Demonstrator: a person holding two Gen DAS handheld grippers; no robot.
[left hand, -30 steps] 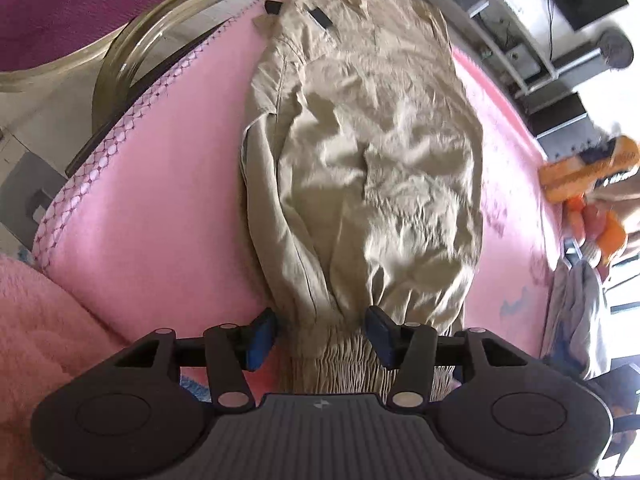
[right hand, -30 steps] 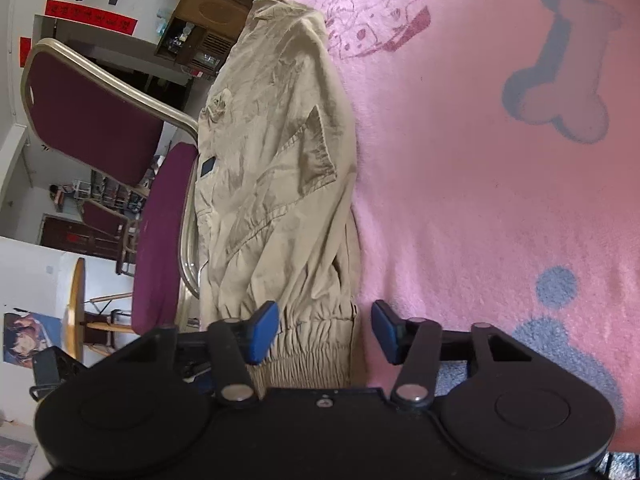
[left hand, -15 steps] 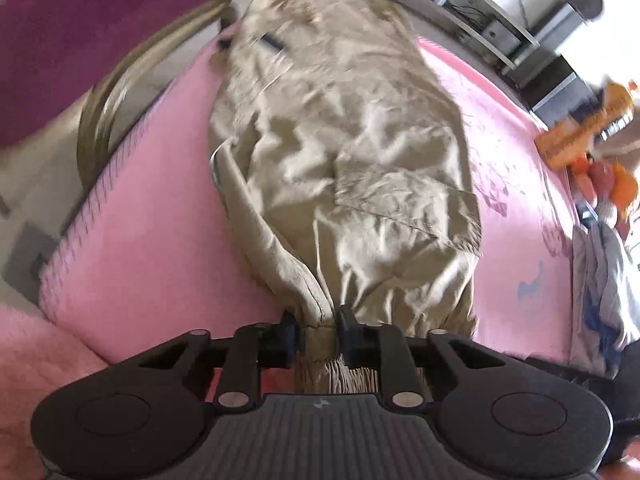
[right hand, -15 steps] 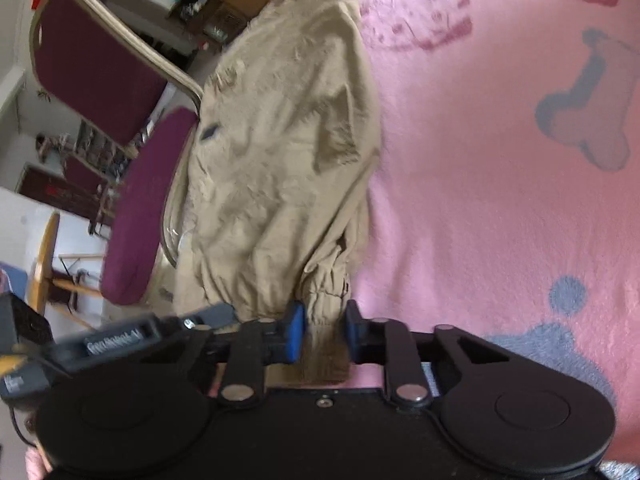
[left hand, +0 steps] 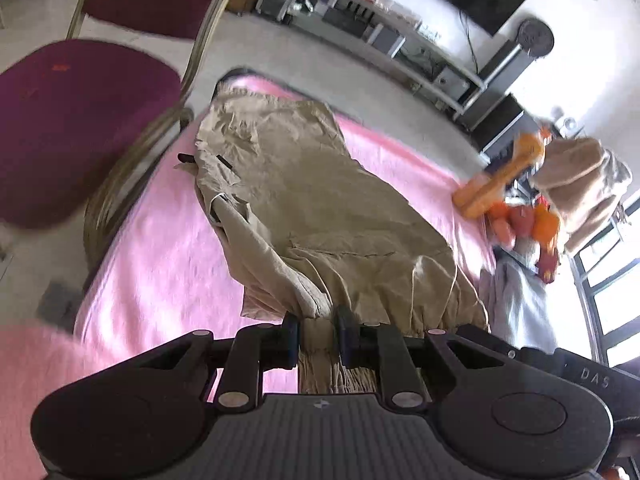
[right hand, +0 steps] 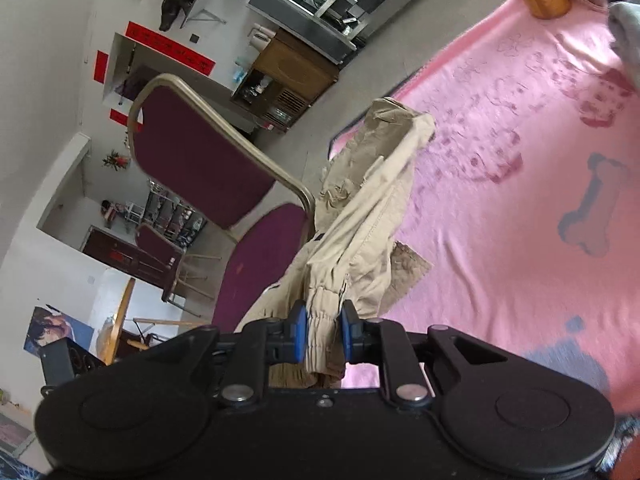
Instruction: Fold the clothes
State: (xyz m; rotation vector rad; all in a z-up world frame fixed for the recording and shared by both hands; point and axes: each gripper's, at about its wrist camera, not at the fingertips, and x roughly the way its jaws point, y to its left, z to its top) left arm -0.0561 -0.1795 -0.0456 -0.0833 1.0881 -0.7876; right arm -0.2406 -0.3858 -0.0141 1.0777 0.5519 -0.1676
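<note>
A pair of beige trousers (left hand: 320, 216) lies lengthwise on a pink blanket (left hand: 160, 248). My left gripper (left hand: 318, 330) is shut on one gathered elastic cuff and holds it raised above the blanket. In the right wrist view the same beige trousers (right hand: 368, 216) hang stretched from the other cuff, on which my right gripper (right hand: 323, 330) is shut. The far waist end still rests on the pink blanket (right hand: 520, 184) near its edge. The cloth between the cuffs sags and bunches.
A maroon chair (left hand: 72, 120) with a metal frame stands close beside the bed; the same maroon chair (right hand: 208, 168) shows in the right wrist view. Orange toys (left hand: 516, 208) and a grey garment (left hand: 520, 304) lie at the right side. A TV stand (left hand: 400, 40) is across the floor.
Both grippers went from open around the cuffs to shut on them, then rose, lifting the leg ends of the trousers off the blanket.
</note>
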